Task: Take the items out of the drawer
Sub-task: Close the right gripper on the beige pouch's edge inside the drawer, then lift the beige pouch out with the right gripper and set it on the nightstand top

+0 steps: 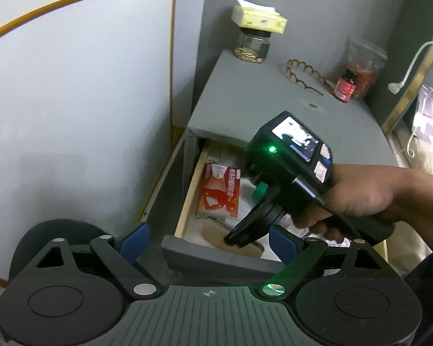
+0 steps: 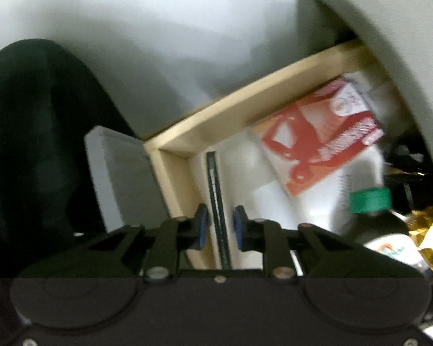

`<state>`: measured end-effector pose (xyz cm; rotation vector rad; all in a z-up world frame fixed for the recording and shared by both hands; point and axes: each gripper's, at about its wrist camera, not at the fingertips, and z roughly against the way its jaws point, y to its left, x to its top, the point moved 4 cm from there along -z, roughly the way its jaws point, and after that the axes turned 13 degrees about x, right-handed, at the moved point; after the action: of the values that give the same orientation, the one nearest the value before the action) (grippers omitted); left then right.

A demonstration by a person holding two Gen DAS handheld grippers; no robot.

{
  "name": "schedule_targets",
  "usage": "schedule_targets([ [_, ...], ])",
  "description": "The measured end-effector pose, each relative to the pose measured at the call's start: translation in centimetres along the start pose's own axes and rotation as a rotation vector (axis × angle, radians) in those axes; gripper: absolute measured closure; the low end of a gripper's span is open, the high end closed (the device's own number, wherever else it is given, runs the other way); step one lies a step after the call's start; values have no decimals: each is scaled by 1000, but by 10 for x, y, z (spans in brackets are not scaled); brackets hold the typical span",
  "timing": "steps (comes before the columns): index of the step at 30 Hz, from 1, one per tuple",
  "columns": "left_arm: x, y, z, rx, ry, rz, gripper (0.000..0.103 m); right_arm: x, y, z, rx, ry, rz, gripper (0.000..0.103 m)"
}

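1. Left wrist view: the left gripper [image 1: 207, 238] hung above the front edge of the open drawer [image 1: 216, 255], its blue pads [image 1: 134, 239] spread wide apart with nothing between them.
2. Same view: the right gripper [image 1: 239, 238] was held by the right hand [image 1: 358, 199] and pointed down into the drawer; its tips were too dark to read from this side.
3. Right wrist view: the right gripper [image 2: 218, 226] had its jaws partly open, a narrow gap between the blue pads [image 2: 202, 225], gripping nothing.
4. A thin dark strip-like item [image 2: 216, 201] lay on the drawer's white bottom, lined up with that gap; contact could not be told, the frame was blurred.
5. The red-and-white packet [image 2: 320, 141] lay flat in the drawer near its wooden side wall [image 2: 245, 106], apart from both grippers; it also showed in the left wrist view [image 1: 220, 190].
6. A dark bottle with a green cap [image 2: 369, 200] lay in the drawer to the right of the packet, with a gold foil wrapper [image 2: 427, 230] just beside it.
7. On the grey cabinet top [image 1: 259, 106] stood a clear jar [image 1: 252, 46] with a yellow tissue pack [image 1: 259, 18] on it, a brown hair clip [image 1: 303, 76], a small red bottle [image 1: 346, 85] and a bag of red contents [image 1: 365, 63].
8. A white cable [image 1: 412, 66] hung at the right edge.
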<state>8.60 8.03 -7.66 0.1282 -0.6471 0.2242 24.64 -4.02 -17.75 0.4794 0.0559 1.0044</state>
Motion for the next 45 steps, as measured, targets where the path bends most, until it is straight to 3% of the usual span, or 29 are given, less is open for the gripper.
schedule_targets([
  [3, 0, -4, -1, 3, 3, -15, 6, -11, -7, 34, -2, -95, -22, 88],
  [8, -1, -5, -6, -4, 28, -5, 4, -20, -25, 134, 75, -390, -119, 88],
  [13, -1, -7, -6, 6, 15, -18, 3, -26, -57, 214, 191, -751, -363, 88],
  [15, -1, -8, -6, 7, 13, -20, 3, -23, -97, 231, 188, -850, -495, 88],
  [17, 0, -8, -6, 19, 5, -27, 3, -19, -125, 226, 177, -874, -599, 88],
  [19, 1, -6, -5, 26, -1, -30, 3, 3, -131, 183, 202, -877, -690, 88],
  [22, 2, -5, -3, 24, -3, -25, 3, 11, -143, 134, 200, -841, -754, 87],
  [24, 3, -4, -3, 24, -3, -24, 3, 6, -147, 121, 145, -837, -744, 79],
  [25, 3, -4, -3, 22, -1, -24, 3, 6, -148, 119, 77, -814, -722, 73],
  [29, 3, -7, -3, 7, 10, -28, 3, 7, -110, 124, -97, -793, -652, 47],
  [33, 5, -9, 0, 3, -4, -28, 3, 19, -79, 114, -226, -745, -584, 37],
  [34, 5, -9, 1, 6, -9, -31, 3, 35, -82, 104, -242, -724, -571, 34],
  [38, 5, -5, 2, 26, -14, -29, 3, 48, -68, 80, -322, -611, -564, 38],
  [41, 7, -3, 2, 34, -19, -20, 3, 50, -60, 75, -365, -613, -569, 40],
  [45, 8, -1, 1, 34, -19, -15, 3, 55, -51, 76, -353, -608, -537, 41],
])
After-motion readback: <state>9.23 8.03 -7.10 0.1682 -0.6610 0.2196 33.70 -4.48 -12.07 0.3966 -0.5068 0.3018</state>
